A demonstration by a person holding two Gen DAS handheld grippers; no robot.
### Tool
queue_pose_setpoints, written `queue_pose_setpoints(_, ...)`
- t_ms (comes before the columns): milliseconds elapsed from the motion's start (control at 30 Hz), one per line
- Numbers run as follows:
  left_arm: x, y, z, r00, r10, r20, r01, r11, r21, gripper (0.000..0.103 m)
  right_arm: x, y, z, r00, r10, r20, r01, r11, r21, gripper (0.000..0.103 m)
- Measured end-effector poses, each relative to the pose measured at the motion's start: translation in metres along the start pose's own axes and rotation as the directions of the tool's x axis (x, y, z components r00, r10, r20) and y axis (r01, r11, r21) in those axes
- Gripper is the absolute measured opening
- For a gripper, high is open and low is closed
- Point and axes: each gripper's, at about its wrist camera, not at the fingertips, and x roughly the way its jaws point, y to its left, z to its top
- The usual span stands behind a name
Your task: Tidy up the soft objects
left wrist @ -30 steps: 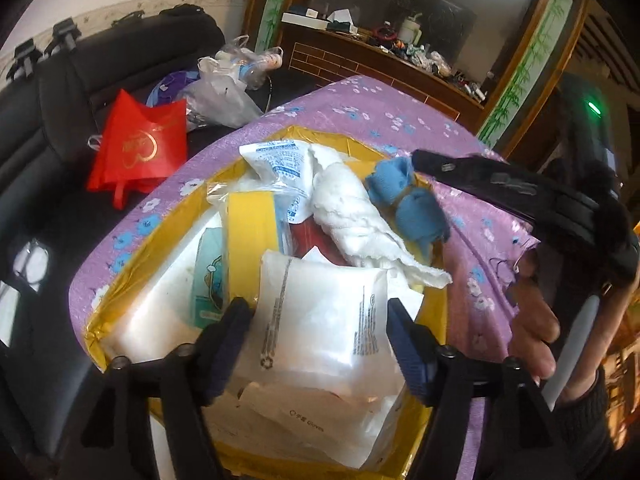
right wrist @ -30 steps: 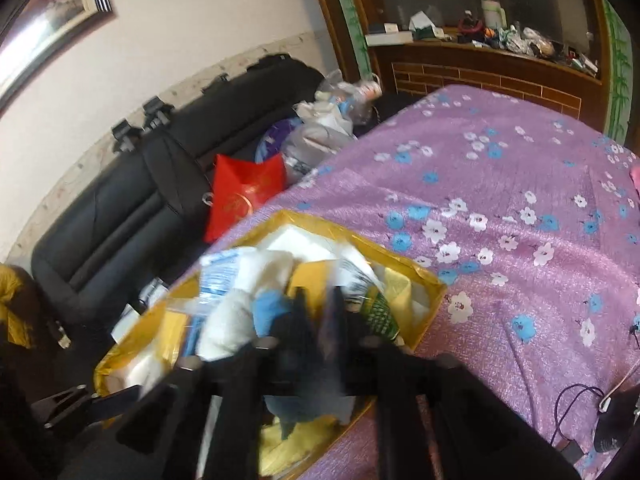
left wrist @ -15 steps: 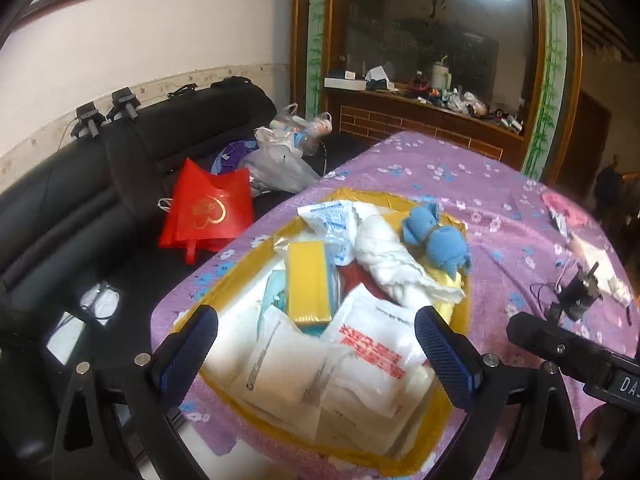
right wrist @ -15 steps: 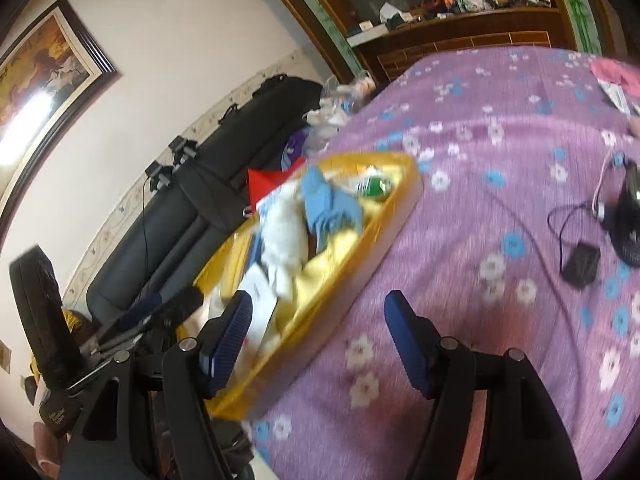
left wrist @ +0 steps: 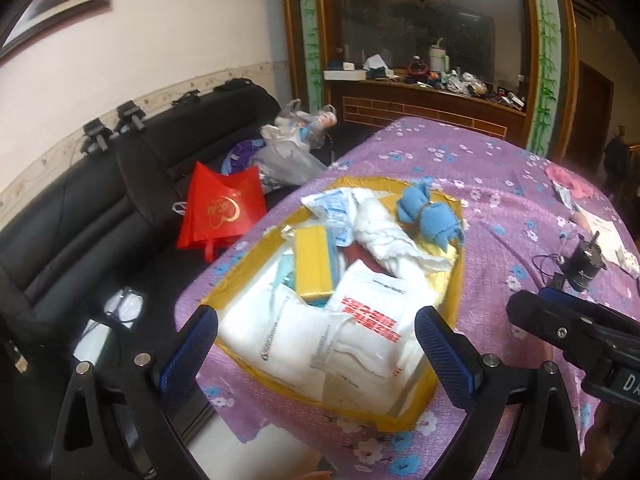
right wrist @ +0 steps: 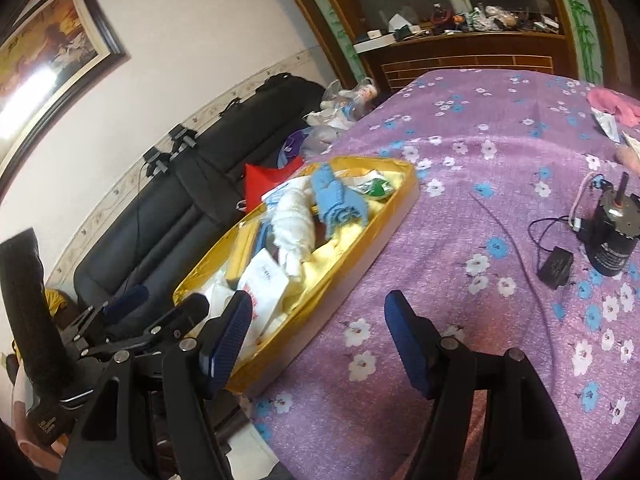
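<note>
A gold box point(left wrist: 456, 280) on the purple flowered tablecloth holds soft things: a blue cloth bundle point(left wrist: 428, 214), a rolled white towel point(left wrist: 392, 236), a yellow sponge pack point(left wrist: 314, 262) and white plastic packets point(left wrist: 360, 328). My left gripper point(left wrist: 316, 352) is open and empty, above the box's near edge. My right gripper point(right wrist: 320, 340) is open and empty, over the tablecloth beside the box point(right wrist: 372, 240). The blue bundle point(right wrist: 332, 200) and white towel point(right wrist: 296, 224) also show in the right wrist view.
A black sofa point(left wrist: 100, 216) with a red bag point(left wrist: 220, 208) and plastic bags point(left wrist: 292, 148) stands left of the table. A black motor with cables point(right wrist: 612, 232) and a pink cloth point(right wrist: 616, 104) lie on the tablecloth point(right wrist: 480, 200) to the right. A cluttered wooden sideboard point(left wrist: 432, 100) stands behind.
Both grippers have opened and pulled back from the box. The left let go of a white packet, the right of the blue bundle; both things now lie in the box.
</note>
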Motion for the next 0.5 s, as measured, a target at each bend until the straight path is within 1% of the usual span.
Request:
queue_pose_setpoints(133, -0.003, 0.003, 0.000, 1.000, 0.008, -0.004, -0.008, 1.000, 0.005, 0.100, 0.000, 0.004, 0.000, 1.000, 0.020, 0.002, -0.020, 1.000, 0.004, 0.068)
queue_pose_setpoints(267, -0.003, 0.007, -0.001, 0.999, 0.044, 0.005, -0.044, 0.999, -0.007, 0.100, 0.002, 0.006, -0.001, 1.000, 0.027, -0.001, -0.027, 1.000, 0.008, 0.068)
queue_pose_setpoints(333, -0.001, 0.009, -0.002, 0.999, 0.041, -0.009, -0.041, 0.999, -0.007, 0.100, 0.003, 0.006, -0.001, 0.999, 0.037, -0.003, -0.036, 0.999, 0.017, 0.068)
queue_pose_setpoints(500, 0.003, 0.012, -0.004, 0.999, 0.050, -0.015, -0.050, 0.999, -0.021, 0.100, 0.009, 0.007, -0.003, 0.999, 0.028, -0.018, -0.028, 1.000, 0.015, 0.068)
